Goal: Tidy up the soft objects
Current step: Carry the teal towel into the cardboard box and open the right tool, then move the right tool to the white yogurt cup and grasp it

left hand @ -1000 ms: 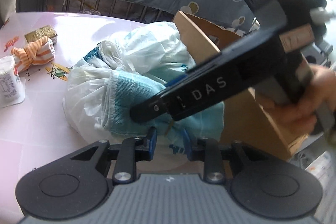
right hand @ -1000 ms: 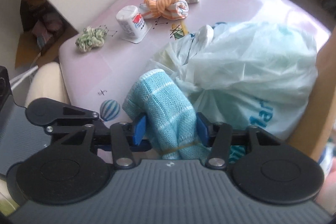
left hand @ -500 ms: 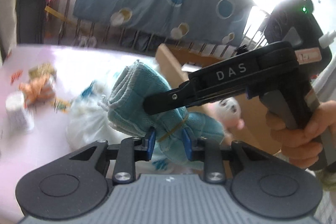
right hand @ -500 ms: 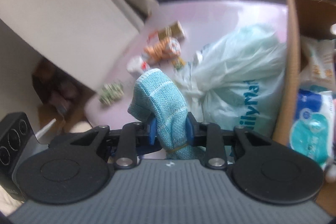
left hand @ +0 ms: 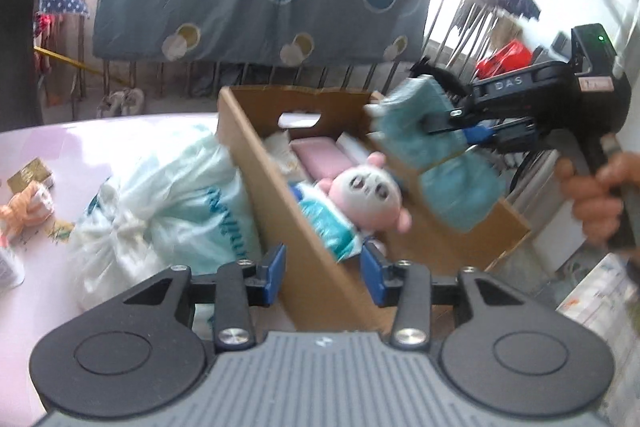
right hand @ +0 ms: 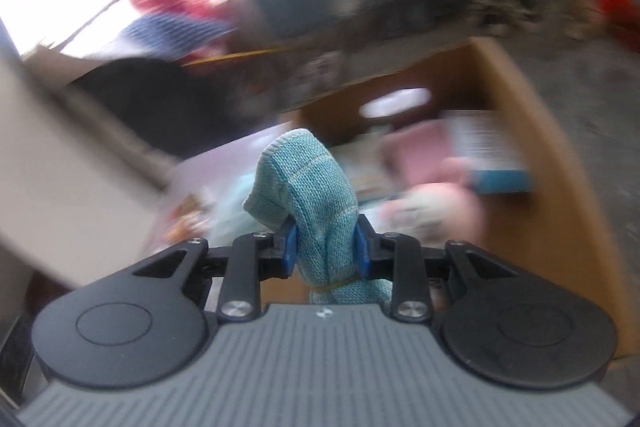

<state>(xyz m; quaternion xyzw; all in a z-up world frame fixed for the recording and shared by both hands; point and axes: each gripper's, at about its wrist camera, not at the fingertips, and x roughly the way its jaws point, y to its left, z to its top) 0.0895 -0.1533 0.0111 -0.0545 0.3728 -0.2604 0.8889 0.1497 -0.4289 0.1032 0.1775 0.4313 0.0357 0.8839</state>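
We are carrying the rolled teal towel toward the cardboard box, our landmark here. The right gripper is clamped on the roll, both blue pads pressing its sides just above the rubber band, and in the left wrist view the towel is hanging over the box's far right rim. The left gripper is holding nothing: its jaws have just been opening, and they are standing apart with only the box's near wall showing between them.

Inside the box a pink plush toy is lying beside a teal packet, with a pink pad further back. We are judging that the towel should go down into the free space by the box's right wall, low before we let go, so it is not rolling onto the plush. Left of the box the tied plastic bag is waiting on the table.
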